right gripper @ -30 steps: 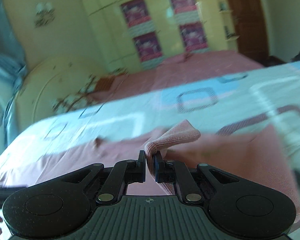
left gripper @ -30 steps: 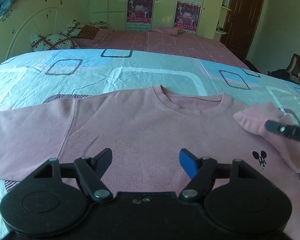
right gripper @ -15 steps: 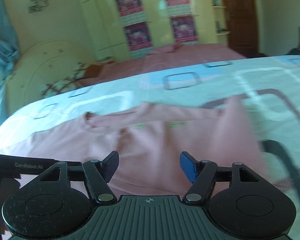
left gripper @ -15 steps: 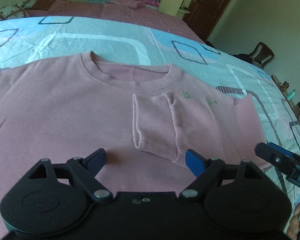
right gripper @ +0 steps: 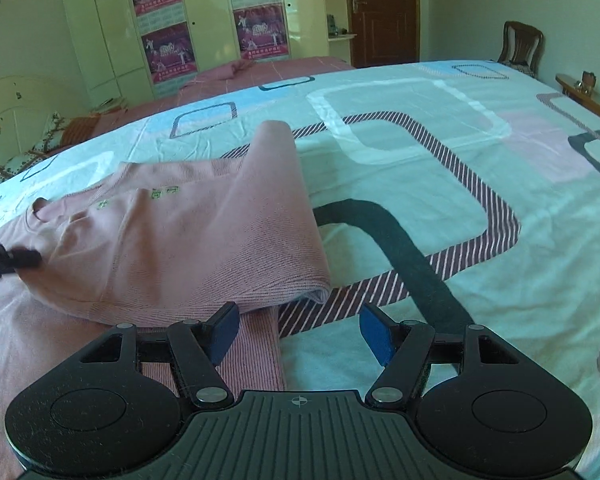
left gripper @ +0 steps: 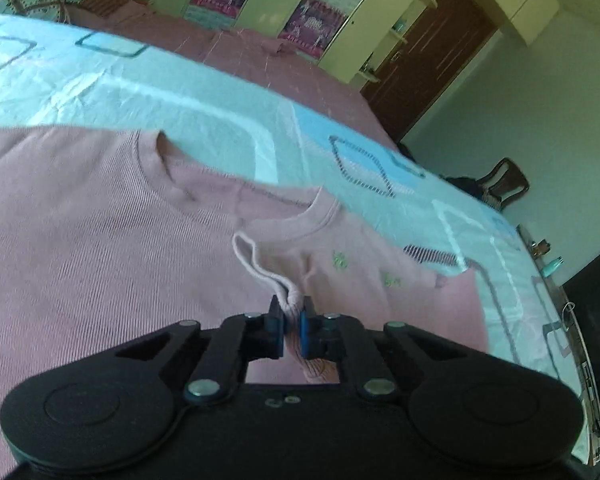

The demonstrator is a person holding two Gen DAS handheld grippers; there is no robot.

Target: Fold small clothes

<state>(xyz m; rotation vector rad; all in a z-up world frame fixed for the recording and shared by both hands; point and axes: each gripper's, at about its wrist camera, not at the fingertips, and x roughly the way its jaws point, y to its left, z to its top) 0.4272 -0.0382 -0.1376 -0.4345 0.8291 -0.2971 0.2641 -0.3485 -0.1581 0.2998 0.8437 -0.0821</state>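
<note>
Left wrist view: we're now pinching the sleeve cuff (left gripper: 260, 270) with left fingers (left gripper: 305, 325), right gripper (right gripper: 296, 334) spreading open after dropping it on the sweatshirt (left gripper: 80, 248).

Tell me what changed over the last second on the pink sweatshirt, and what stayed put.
The right gripper let go of the sleeve it carried across and now sits open by the folded edge. The left gripper, open before, has shut on the ribbed cuff of that folded-over sleeve. The pink knit sweatshirt otherwise stays spread flat on the patterned bedsheet.
</note>
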